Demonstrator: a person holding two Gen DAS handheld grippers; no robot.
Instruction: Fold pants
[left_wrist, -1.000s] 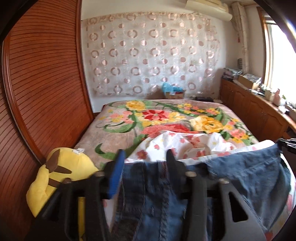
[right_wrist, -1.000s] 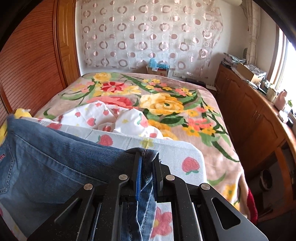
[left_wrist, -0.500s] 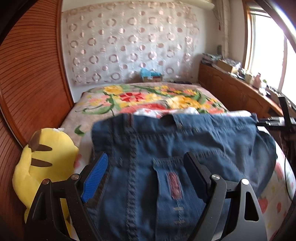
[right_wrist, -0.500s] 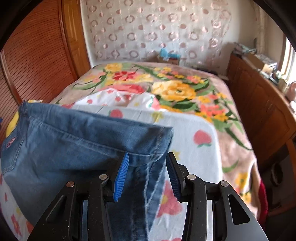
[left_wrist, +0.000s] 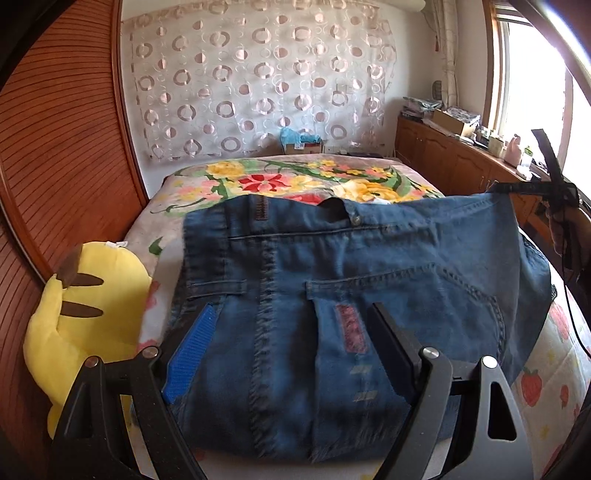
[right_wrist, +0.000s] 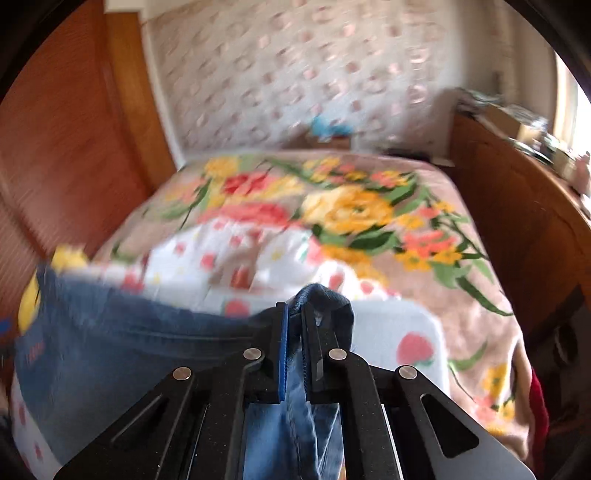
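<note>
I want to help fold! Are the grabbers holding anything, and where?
The right gripper pinches the jeans by a bunched edge. The left gripper is open, holding nothing.

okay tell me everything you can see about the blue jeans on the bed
The dark blue denim jeans lie folded on the strawberry-print white sheet, waistband away from the camera, with a metal button, belt loops, stitched pockets and a reddish patch. The left gripper stands open over them, not pinching. The right gripper is shut on an edge fold of denim. A yellow plush toy sits beside them.
</note>
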